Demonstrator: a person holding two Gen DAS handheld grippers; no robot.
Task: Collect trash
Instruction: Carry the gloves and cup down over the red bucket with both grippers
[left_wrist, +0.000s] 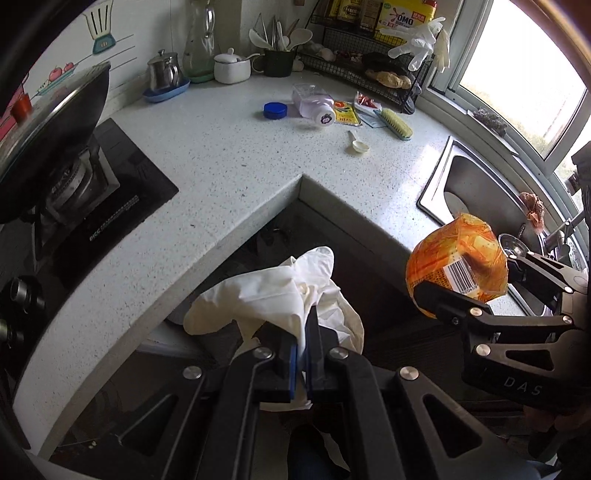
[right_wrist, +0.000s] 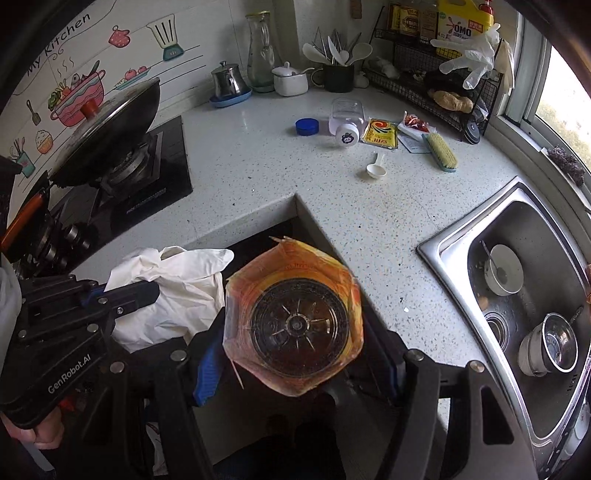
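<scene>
Currently | left wrist view: left gripper (left_wrist: 304, 363) is pinching a crumpled white glove (left_wrist: 280, 291) tight, carrying it off the countertop (left_wrist: 229, 155), probably binward | right wrist view: right gripper (right_wrist: 299, 369) is clamping an orange-labelled bottle (right_wrist: 295, 321) by its sides, base facing the camera, beyond the counter edge; more litter is lying near the wire rack (right_wrist: 443, 92).

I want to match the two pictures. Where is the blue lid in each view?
Left wrist view: the blue lid lies on the counter, upper middle, left of the tipped clear jar.
Right wrist view: the blue lid lies upper middle, again left of the jar.
Shared landmark: the white spoon.
</scene>
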